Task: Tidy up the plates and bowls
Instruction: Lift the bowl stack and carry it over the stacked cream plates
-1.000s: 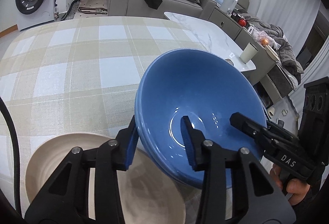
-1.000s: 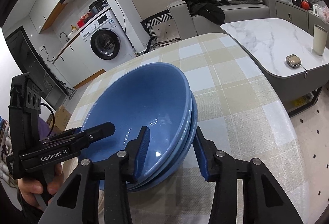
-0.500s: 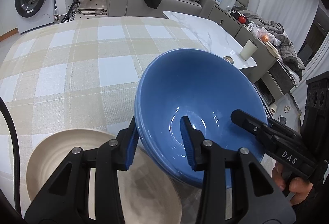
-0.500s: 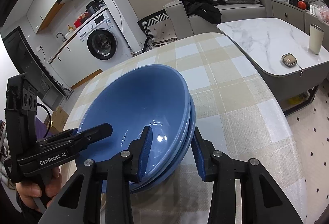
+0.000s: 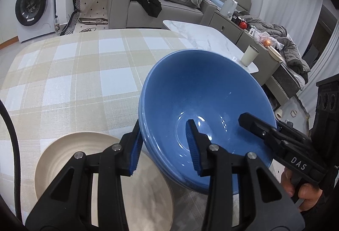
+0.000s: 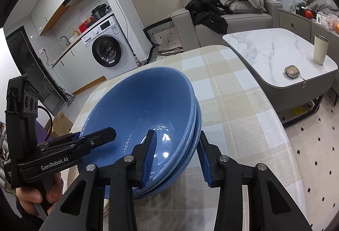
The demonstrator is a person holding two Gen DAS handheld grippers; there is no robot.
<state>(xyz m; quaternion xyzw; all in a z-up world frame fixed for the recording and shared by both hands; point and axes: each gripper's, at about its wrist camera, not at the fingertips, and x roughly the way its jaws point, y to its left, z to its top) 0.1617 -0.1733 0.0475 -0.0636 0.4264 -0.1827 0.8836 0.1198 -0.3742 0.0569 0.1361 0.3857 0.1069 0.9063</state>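
Observation:
A nested stack of blue bowls (image 5: 201,93) (image 6: 137,108) is held tilted just above the plaid-clothed table (image 5: 74,72) (image 6: 233,114). My left gripper (image 5: 164,148) is shut on the stack's left rim, one pad inside and one outside. On the opposite rim my right gripper (image 6: 177,157) is shut the same way. Each view also shows the other gripper's finger lying inside the bowl: the right gripper (image 5: 254,125) and the left gripper (image 6: 101,133). A beige plate (image 5: 74,156) lies on the cloth under my left gripper.
The table's right edge (image 6: 281,125) drops to the floor. Beyond it stands a marble coffee table (image 6: 275,50) with a cup (image 6: 320,50) and a small case. A sofa (image 5: 169,8) with heaped clothes and a washing machine (image 5: 31,6) sit at the back.
Both grippers keep their grip on the stack. The stack has risen a little with them, and the plate and cloth now sit slightly lower and farther off.

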